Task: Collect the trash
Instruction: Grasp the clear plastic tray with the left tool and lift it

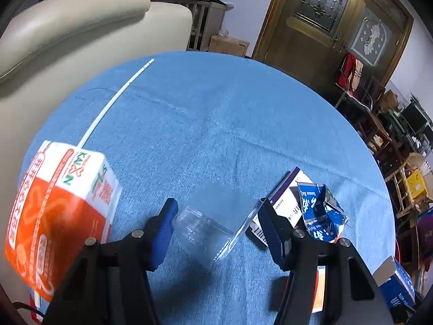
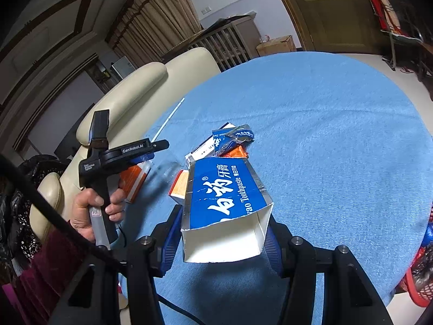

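Currently two grippers work over one round blue-clothed table (image 1: 216, 113). Left gripper (image 1: 216, 222) has its fingers clamped on one clear plastic box (image 1: 213, 224). Right gripper (image 2: 223, 233) grips one blue open-ended toothpaste carton (image 2: 224, 197). One crumpled blue wrapper (image 1: 322, 211) lies beside the clear box.

Left tongs (image 1: 216, 216): black frame, ribbed blue pads, silver screws. Right tongs (image 2: 222, 238) identical. Handle lettered "GenRobot.AI"; black cable at 8 o'clock; maroon sleeve (image 2: 43, 265).
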